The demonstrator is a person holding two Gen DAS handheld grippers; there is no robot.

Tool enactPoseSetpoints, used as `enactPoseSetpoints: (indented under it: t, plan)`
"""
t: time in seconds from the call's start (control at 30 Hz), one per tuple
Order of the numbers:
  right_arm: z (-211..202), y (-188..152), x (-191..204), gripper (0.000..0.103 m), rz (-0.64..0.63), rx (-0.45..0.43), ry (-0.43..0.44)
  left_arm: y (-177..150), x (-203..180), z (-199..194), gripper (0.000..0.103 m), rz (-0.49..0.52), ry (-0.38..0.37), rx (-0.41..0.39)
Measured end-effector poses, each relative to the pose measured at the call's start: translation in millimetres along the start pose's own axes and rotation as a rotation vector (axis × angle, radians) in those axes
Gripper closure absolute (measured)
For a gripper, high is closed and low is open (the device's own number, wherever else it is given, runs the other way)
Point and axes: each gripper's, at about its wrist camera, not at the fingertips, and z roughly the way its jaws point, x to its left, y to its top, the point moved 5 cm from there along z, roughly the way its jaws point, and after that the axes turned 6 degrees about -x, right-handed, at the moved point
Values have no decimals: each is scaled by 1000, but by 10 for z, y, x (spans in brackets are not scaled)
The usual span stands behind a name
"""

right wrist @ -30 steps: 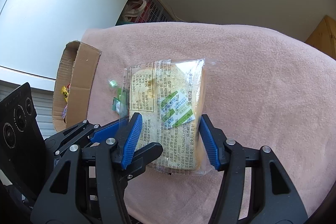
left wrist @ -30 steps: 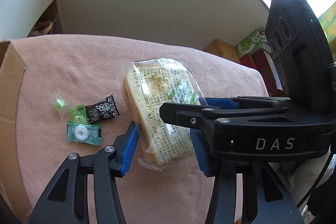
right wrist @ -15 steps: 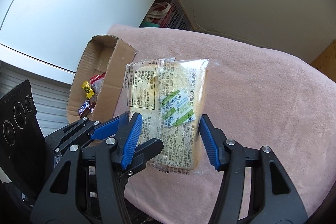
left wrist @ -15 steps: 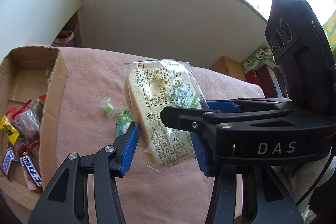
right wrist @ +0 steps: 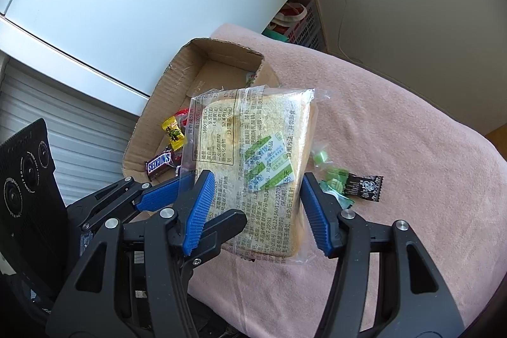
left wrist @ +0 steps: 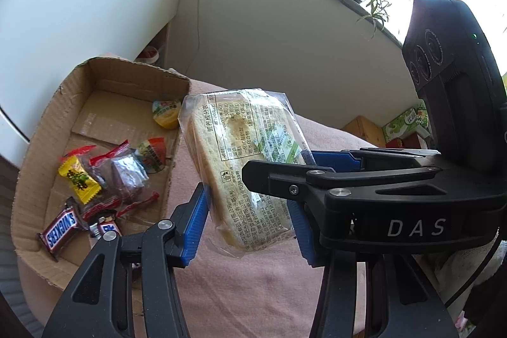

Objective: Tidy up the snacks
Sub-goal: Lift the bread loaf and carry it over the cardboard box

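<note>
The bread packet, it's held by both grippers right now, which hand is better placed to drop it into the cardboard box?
Probably the left. Both the left gripper and the right gripper clamp the bread packet, but the cardboard box lies on the left gripper's side, while the right one would have to reach across.

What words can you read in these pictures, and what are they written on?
"SNICKERS": brown chocolate bar wrapper in the cardboard box.
"DAS": black right hand-held gripper, seen from the left wrist view.
"营养成分表": label on the clear plastic-wrapped bread pack; its remaining small print is unreadable.
Yellow candy wrapper, black candy wrapper: print too blurred.
</note>
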Motion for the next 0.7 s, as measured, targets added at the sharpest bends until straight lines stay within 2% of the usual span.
enactPoseSetpoints:
  t: [0.37, 0.7]
  plan:
    - [418, 299, 591, 44, -96, 32, 37, 123, 667, -236, 55, -72, 60, -40]
    - [784, 464, 919, 44, -161, 75, 49, 136, 1120, -261, 55, -112, 104, -41]
